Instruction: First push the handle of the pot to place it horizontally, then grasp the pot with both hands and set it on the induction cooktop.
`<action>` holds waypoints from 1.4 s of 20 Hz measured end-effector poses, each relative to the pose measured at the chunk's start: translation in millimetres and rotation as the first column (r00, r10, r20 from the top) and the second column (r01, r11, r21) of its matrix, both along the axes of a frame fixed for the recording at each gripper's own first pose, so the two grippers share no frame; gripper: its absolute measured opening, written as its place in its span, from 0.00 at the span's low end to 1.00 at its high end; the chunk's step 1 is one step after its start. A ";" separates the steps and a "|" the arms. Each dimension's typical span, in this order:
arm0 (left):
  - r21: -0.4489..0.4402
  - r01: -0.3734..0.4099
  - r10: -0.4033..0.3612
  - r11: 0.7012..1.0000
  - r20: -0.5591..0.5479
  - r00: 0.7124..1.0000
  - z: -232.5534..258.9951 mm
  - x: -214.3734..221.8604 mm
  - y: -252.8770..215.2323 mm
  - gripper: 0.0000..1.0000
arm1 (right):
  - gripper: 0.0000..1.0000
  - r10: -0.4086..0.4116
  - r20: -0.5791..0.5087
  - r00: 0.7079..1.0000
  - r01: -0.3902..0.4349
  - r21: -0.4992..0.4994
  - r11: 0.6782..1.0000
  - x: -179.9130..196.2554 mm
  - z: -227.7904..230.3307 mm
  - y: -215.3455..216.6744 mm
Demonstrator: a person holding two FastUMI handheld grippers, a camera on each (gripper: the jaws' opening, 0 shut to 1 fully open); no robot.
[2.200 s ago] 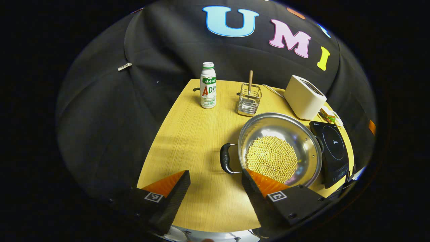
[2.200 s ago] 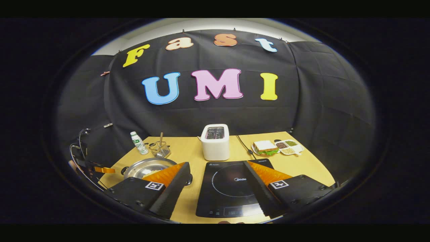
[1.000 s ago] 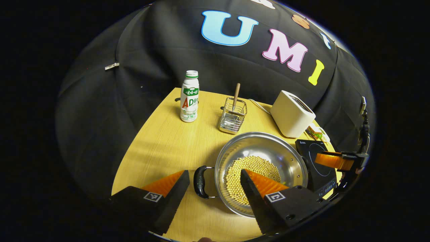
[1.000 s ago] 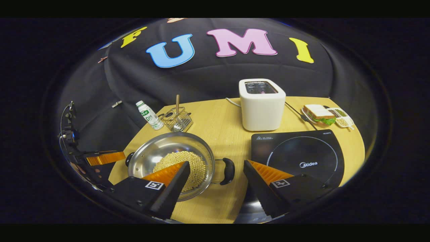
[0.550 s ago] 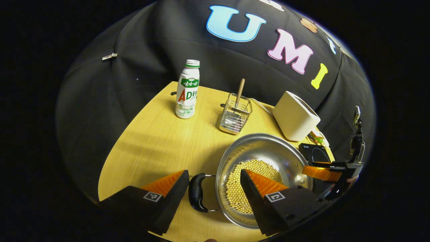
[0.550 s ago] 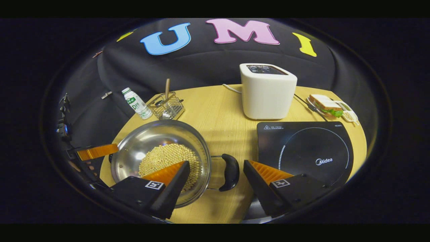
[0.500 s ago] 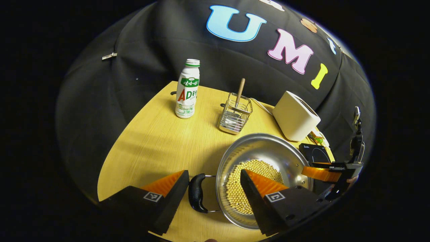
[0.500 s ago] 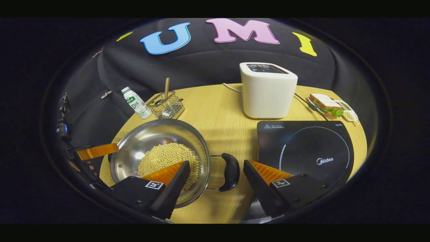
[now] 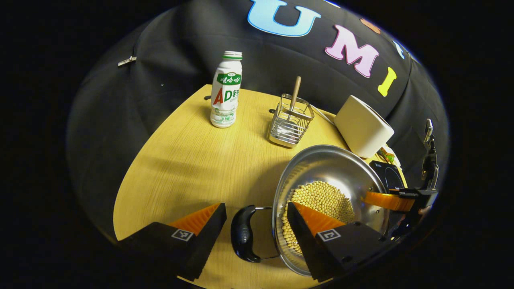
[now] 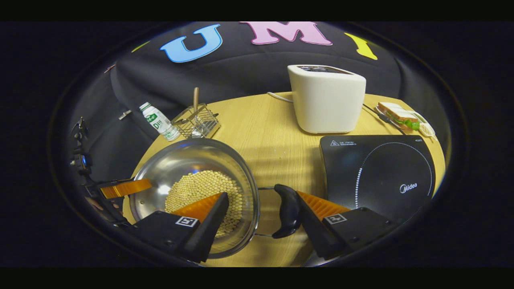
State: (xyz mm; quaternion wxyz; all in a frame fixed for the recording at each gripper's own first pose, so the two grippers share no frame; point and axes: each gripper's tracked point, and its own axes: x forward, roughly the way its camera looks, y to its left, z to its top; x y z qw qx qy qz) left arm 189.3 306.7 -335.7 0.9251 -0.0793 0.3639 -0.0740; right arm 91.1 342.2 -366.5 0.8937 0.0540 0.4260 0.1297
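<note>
We see the pot (image 9: 329, 176), holding pale beans, in the lower right of the left gripper view, its near handle (image 9: 244, 239) between the spread fingers of our left gripper (image 9: 257, 228). In the right gripper view the far handle (image 10: 286, 216) touches one finger of our right gripper (image 10: 261, 216), also unclenched. The induction cooktop (image 10: 377, 172) lies at right, with bare table (image 10: 273, 140) between.

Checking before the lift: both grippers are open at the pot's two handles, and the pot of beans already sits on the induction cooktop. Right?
Not quite. The pot sits on the table, beside the induction cooktop, as the right gripper view shows. Both the left gripper and right gripper are open at its handles.
</note>
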 end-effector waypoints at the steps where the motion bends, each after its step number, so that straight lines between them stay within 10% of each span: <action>1: -0.003 0.002 -0.002 1.000 -0.008 1.000 -3.0 0.2 0.2 0.95 | 0.97 0.000 0.000 1.000 0.000 -0.007 1.000 -0.2 -2.4 0.3; 8: -0.075 0.003 -0.007 0.997 -0.055 0.998 -21.0 0.8 -12.7 0.86 | 0.92 -0.004 0.002 1.000 0.004 -0.055 0.998 1.5 -14.5 -3.8; 11: -0.046 0.000 -0.003 0.999 -0.056 0.998 -25.7 2.4 -5.8 0.80 | 0.67 -0.009 0.000 1.000 0.009 -0.059 0.998 1.2 -17.0 -3.6; 14: -0.036 -0.004 0.002 0.999 -0.057 0.998 -27.1 2.4 2.4 0.65 | 0.66 -0.006 -0.002 1.000 0.006 -0.064 0.998 -0.6 -18.7 -0.8; 28: -0.047 -0.061 0.059 0.997 -0.039 0.997 -27.4 -8.7 9.9 0.61 | 0.58 -0.008 -0.055 0.998 0.006 -0.051 0.999 -14.7 -20.7 2.0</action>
